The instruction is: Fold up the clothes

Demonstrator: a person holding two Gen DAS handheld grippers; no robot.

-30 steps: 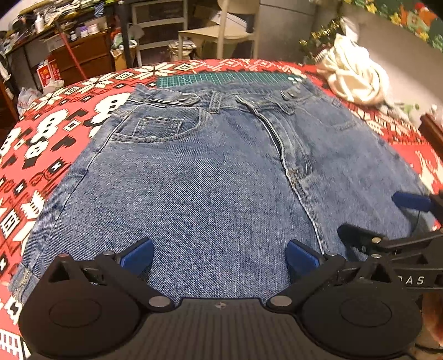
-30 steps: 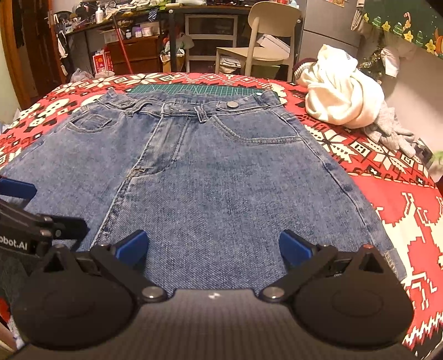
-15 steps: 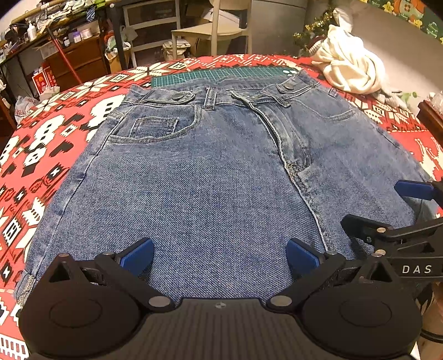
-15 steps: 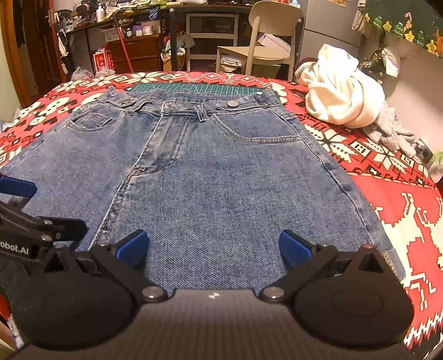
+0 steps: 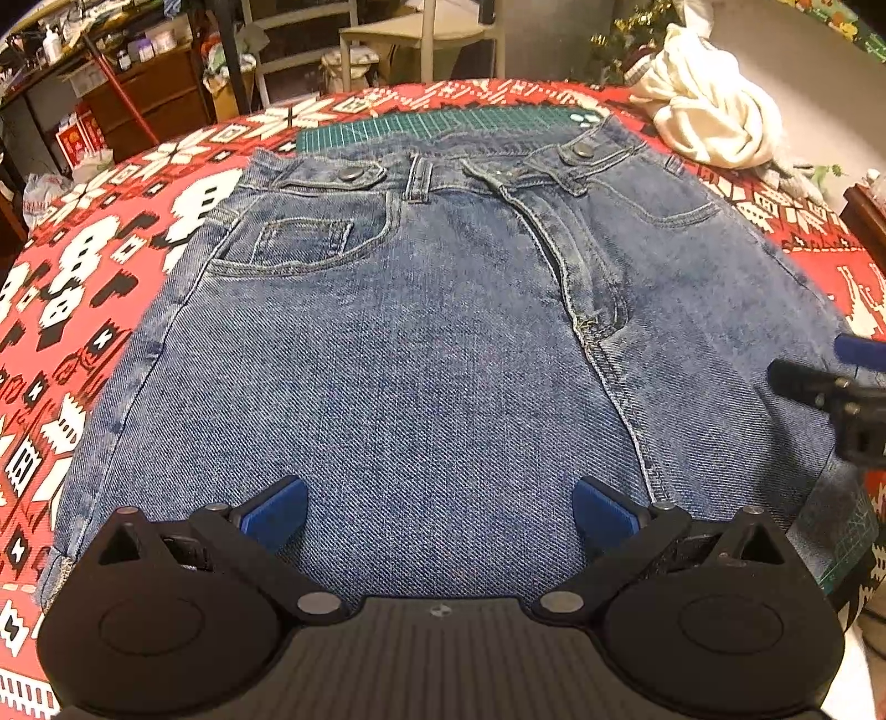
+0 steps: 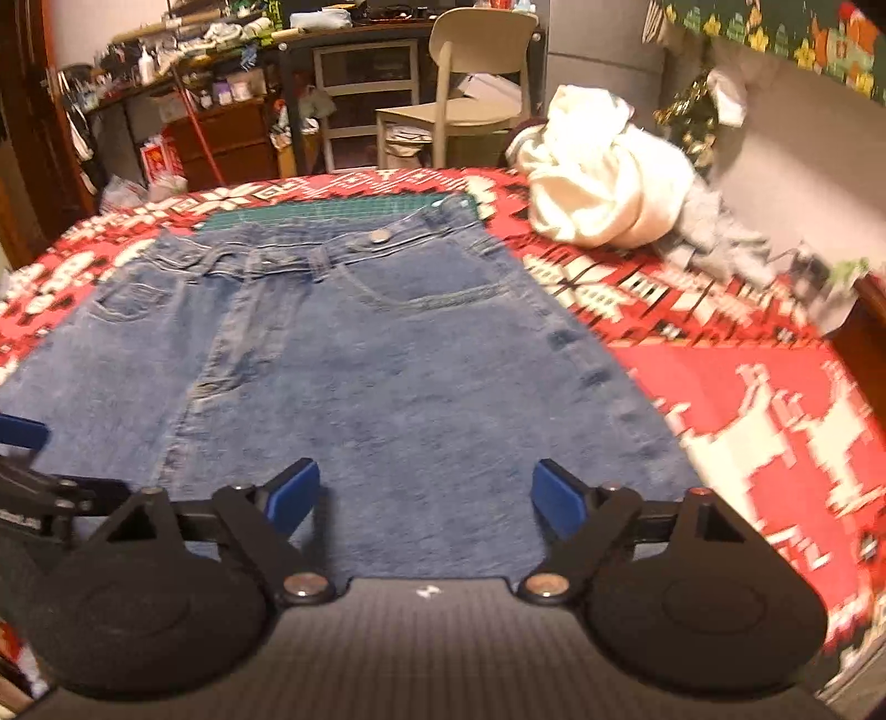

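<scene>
Blue denim jeans (image 6: 387, 360), spread flat on red patterned cloth (image 6: 747, 387); right gripper (image 6: 425, 493) held above near hem, jaws apart, just narrowed; white garment (image 6: 598, 188) heaped beyond.

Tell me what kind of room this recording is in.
Probably a lived-in home room, a bedroom or workroom. Denim shorts lie on a red patterned blanket, with a beige chair and a cluttered desk behind, plus a heap of white clothing.

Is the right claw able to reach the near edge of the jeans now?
Probably yes: the right claw hangs open just over the jeans, jaws just closing a little, with nothing between them or in the way.
</scene>
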